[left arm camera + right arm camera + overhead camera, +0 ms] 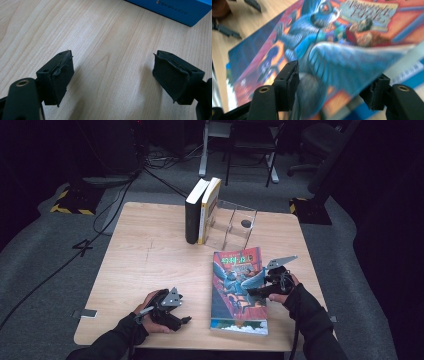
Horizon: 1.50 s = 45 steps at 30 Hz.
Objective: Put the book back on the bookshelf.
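Two upright books [201, 210] lean against a clear acrylic stand [235, 226] on the wooden table [145, 265].

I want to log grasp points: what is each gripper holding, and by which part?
Left gripper: nothing, its jaws open over bare table. Right gripper: jaws straddle the book's lifted front cover; a firm grip cannot be told.

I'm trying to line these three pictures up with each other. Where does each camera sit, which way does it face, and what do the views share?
High view: above the person's side, looking forward and down on the table; both forearms, left gripper and right gripper show.
Left gripper view: rides the left gripper, facing bare tabletop; its two black jaws stand apart.
Right gripper view: rides the right gripper, facing the colourful book, whose cover lies between its jaws.
Shared: the high and right gripper views both show that book.
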### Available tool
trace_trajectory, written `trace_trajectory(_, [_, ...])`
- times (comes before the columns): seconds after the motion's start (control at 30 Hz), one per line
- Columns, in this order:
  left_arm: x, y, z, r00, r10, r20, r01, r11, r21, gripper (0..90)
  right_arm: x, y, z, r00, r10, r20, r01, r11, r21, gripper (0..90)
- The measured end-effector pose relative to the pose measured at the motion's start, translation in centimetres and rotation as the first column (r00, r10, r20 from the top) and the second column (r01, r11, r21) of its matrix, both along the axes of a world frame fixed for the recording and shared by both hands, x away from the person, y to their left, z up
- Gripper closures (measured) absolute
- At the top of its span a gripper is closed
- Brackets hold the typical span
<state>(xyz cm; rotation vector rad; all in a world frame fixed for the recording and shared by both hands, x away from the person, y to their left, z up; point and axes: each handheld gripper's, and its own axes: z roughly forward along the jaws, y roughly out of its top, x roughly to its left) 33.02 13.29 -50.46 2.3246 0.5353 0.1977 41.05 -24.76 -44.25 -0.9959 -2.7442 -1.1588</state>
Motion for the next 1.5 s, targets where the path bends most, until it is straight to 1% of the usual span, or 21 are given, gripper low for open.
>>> trace_trajectory(0.13, [0.5,-0.2,0.0,1.0,0.0,0.0,0.0,1.0,-0.001,17.1,1.1,0.4,-0.2,1.0,0.003,0.001,-0.003,0.9997,0.026,47.4])
trace_trajectory(0.2, [1.0,-0.4,0.0,0.9999,0.009,0.005,-0.009,1.0,0.002,17.1,1.5,0.6,-0.3,1.0,0.003,0.004,-0.003,0.9994,0.034,55.8])
trace_trajectory(0.3, [2.2,-0.8,0.1,0.9992,0.039,0.008,-0.039,0.9992,0.001,17.9,2.0,0.8,-0.7,0.9996,0.026,-0.008,-0.025,0.9967,0.077,68.6])
trace_trajectory(0.4, [3.4,-1.3,0.1,0.9988,0.048,0.013,-0.048,0.9989,0.0,19.2,2.2,0.6,-0.8,0.9994,0.035,-0.005,-0.034,0.9938,0.105,74.4])
trace_trajectory(0.43, [3.9,-1.6,0.1,0.9986,0.051,0.012,-0.051,0.9987,-0.003,20.3,2.1,0.5,-0.8,0.9991,0.041,0.003,-0.041,0.9914,0.124,75.5])
trace_trajectory(0.57, [5.6,-2.6,0.3,0.9981,0.052,0.033,-0.053,0.9986,0.01,23.8,2.0,0.4,-0.9,0.9987,0.044,0.025,-0.047,0.9894,0.138,78.2])
trace_trajectory(0.6, [6.2,-3.0,0.3,0.9982,0.052,0.031,-0.052,0.9986,0.01,23.8,1.9,0.4,-1.0,0.9987,0.042,0.029,-0.046,0.9893,0.139,78.5])
trace_trajectory(0.73, [7.9,-4.4,0.6,0.9972,0.05,0.055,-0.051,0.9987,0.007,26.5,1.6,0.3,-1.0,0.998,0.035,0.053,-0.042,0.9873,0.153,79.6])
trace_trajectory(0.77, [7.9,-4.4,0.6,0.9972,0.05,0.055,-0.051,0.9987,0.007,28.1,1.6,0.3,-1.0,0.998,0.035,0.053,-0.042,0.9873,0.153,79.6])
trace_trajectory(0.83, [9.1,-5.1,0.6,0.9955,0.07,0.065,-0.069,0.9976,-0.01,29.6,1.3,0.1,-0.9,0.9971,0.028,0.071,-0.04,0.9845,0.171,80.1])
trace_trajectory(0.9, [10.1,-5.7,0.5,0.9957,0.077,0.052,-0.076,0.9967,-0.028,31.9,1.0,0.0,-0.7,0.9961,0.025,0.085,-0.04,0.9828,0.18,80.3])
trace_trajectory(0.93, [10.5,-5.9,0.5,0.9952,0.079,0.058,-0.077,0.9963,-0.038,33.1,0.9,0.0,-0.6,0.9949,0.024,0.098,-0.041,0.9827,0.181,80.3])
trace_trajectory(1.0, [11.3,-6.1,0.7,0.9959,0.079,0.044,-0.075,0.9945,-0.073,37.7,0.6,-0.1,-0.3,0.9929,0.023,0.117,-0.045,0.9818,0.185,80.4])
trace_trajectory(1.07, [11.6,-6.4,1.0,0.9946,0.084,0.061,-0.079,0.993,-0.088,41.1,0.4,-0.2,-0.2,0.9908,0.024,0.133,-0.049,0.9814,0.186,80.4])
trace_trajectory(1.13, [12.1,-6.5,1.5,0.9954,0.076,0.058,-0.07,0.9924,-0.101,46.3,0.1,-0.3,0.1,0.9885,0.022,0.149,-0.051,0.9796,0.194,80.4])
trace_trajectory(1.2, [12.4,-6.5,2.1,0.994,0.084,0.071,-0.075,0.9904,-0.116,49.4,-0.2,-0.3,0.4,0.9846,0.026,0.173,-0.061,0.9783,0.198,80.5])
trace_trajectory(1.27, [12.8,-6.5,2.6,0.9938,0.092,0.064,-0.082,0.9867,-0.141,51.8,-0.5,-0.2,0.8,0.981,0.029,0.192,-0.069,0.977,0.202,80.6])
trace_trajectory(1.33, [13.1,-6.4,3.2,0.992,0.097,0.08,-0.085,0.9862,-0.142,55.3,-0.8,0.0,1.1,0.976,0.034,0.215,-0.078,0.977,0.199,80.7])
trace_trajectory(1.4, [13.5,-6.2,3.8,0.9924,0.098,0.074,-0.085,0.9831,-0.162,56.8,-1.0,0.1,1.4,0.9711,0.039,0.235,-0.089,0.975,0.204,80.8])
trace_trajectory(1.47, [13.7,-6.0,4.1,0.9931,0.097,0.066,-0.082,0.9774,-0.195,59.9,-1.3,0.2,1.7,0.9655,0.041,0.257,-0.096,0.974,0.205,80.7])
trace_trajectory(1.5, [13.8,-5.8,4.4,0.9934,0.09,0.07,-0.074,0.9753,-0.208,61.9,-1.3,0.3,1.9,0.9623,0.043,0.268,-0.1,0.974,0.203,80.7])
